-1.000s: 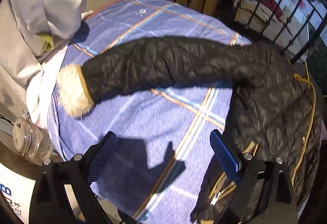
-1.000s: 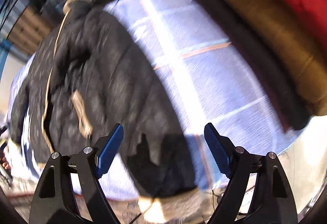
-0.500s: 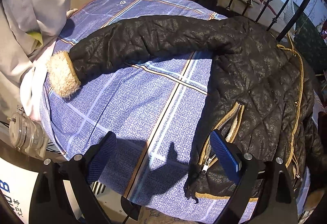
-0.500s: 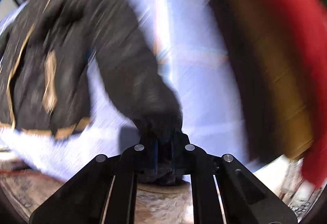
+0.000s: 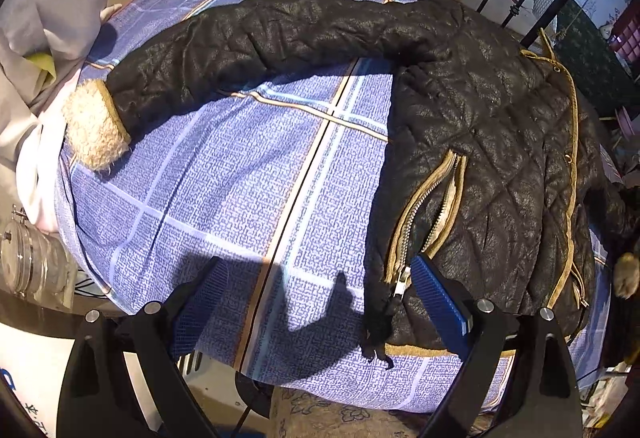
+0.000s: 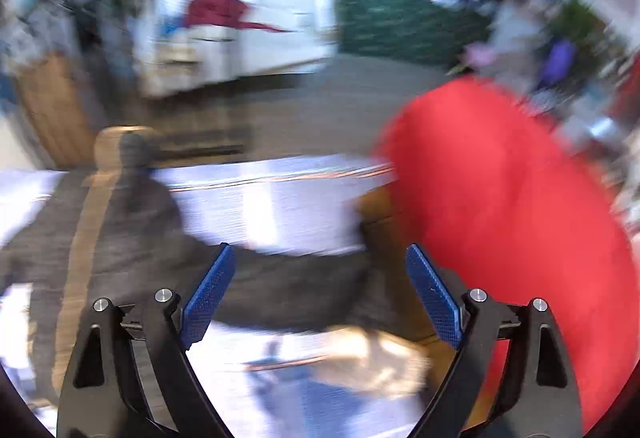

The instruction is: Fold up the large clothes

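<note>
Showing only rightward (blurred): red bundle (image 6: 500, 238).

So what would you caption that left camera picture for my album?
Black quilted jacket spread on a blue checked bedsheet, one fleece-cuffed sleeve stretched out, the open left gripper above its hem.

We see the right wrist view smeared throughout: the black jacket (image 6: 120, 238) and the red bundle (image 6: 500, 238) show no detail. In the left wrist view, the jacket's right side runs past the frame's right edge.
</note>
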### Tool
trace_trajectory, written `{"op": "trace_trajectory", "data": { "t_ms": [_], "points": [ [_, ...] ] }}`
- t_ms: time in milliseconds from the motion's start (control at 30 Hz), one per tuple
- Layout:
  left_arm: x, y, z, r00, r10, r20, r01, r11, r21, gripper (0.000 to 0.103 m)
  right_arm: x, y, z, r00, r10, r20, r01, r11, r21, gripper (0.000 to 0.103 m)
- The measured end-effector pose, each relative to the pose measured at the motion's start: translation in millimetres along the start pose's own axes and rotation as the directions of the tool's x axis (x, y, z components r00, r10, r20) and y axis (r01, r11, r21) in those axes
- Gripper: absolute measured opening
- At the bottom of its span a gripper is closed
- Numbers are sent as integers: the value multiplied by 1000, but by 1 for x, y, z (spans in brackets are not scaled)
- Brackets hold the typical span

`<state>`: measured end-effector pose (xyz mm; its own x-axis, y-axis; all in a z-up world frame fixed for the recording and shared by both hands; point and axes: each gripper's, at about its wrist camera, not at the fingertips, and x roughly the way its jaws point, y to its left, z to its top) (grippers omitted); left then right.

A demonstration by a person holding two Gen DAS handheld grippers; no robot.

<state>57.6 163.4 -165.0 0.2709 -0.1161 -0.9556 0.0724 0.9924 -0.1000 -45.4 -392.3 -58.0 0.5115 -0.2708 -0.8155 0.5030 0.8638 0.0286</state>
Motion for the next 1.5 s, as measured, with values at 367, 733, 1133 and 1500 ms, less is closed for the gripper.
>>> {"op": "trace_trajectory", "data": {
  "t_ms": [367, 733, 1133, 1500],
  "points": [
    [70, -42, -22, 982, -119, -148, 142, 978, 155, 91, 103, 54, -195, 831, 329, -448, -250, 941, 226, 86],
    [38, -74, 2, 973, -182, -142, 202, 969, 141, 25, 61, 79, -187, 766, 509, -392, -397, 855, 334, 14],
    [-56, -48, -8, 985, -110, -134, 139, 965, 224, 22, -50, 89, -217, 716, 437, -544, -381, 898, 220, 13],
    [36, -30, -39, 964, 48, -261, 42, 943, 331, 59, 18, 77, -286, 703, 246, -667, -214, 968, 132, 39]
  ]
}}
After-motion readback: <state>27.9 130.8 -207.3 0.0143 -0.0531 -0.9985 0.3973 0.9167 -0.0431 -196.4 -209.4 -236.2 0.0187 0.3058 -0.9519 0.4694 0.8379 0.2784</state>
